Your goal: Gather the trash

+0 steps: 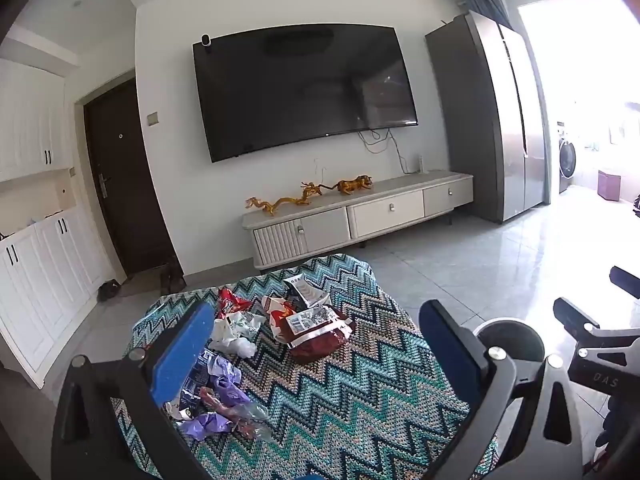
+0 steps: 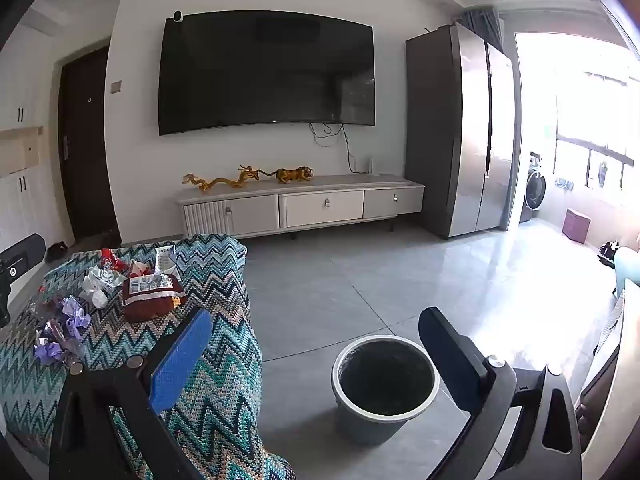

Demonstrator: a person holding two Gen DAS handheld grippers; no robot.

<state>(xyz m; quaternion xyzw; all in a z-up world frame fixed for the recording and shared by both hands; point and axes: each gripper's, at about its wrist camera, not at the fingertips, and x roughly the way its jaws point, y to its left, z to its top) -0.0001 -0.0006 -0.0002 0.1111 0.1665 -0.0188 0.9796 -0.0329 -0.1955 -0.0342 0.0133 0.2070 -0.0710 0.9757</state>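
Observation:
Trash lies on a table covered by a zigzag cloth (image 1: 340, 392): a dark red snack bag (image 1: 320, 332), white crumpled paper (image 1: 236, 332), a red wrapper (image 1: 230, 302) and purple wrappers (image 1: 218, 400). My left gripper (image 1: 316, 340) is open and empty above the cloth, near the trash. My right gripper (image 2: 316, 348) is open and empty, above the floor and a grey bin (image 2: 384, 384). The bin rim (image 1: 508, 336) also shows in the left wrist view. The snack bag (image 2: 152, 296) and purple wrappers (image 2: 68, 328) show at left in the right wrist view.
A TV (image 1: 304, 88) hangs over a low cabinet (image 1: 360, 216) with gold figurines (image 1: 308, 194). A fridge (image 1: 492, 120) stands at right, a dark door (image 1: 120, 176) at left. The grey tiled floor (image 2: 360, 280) lies between the table and cabinet.

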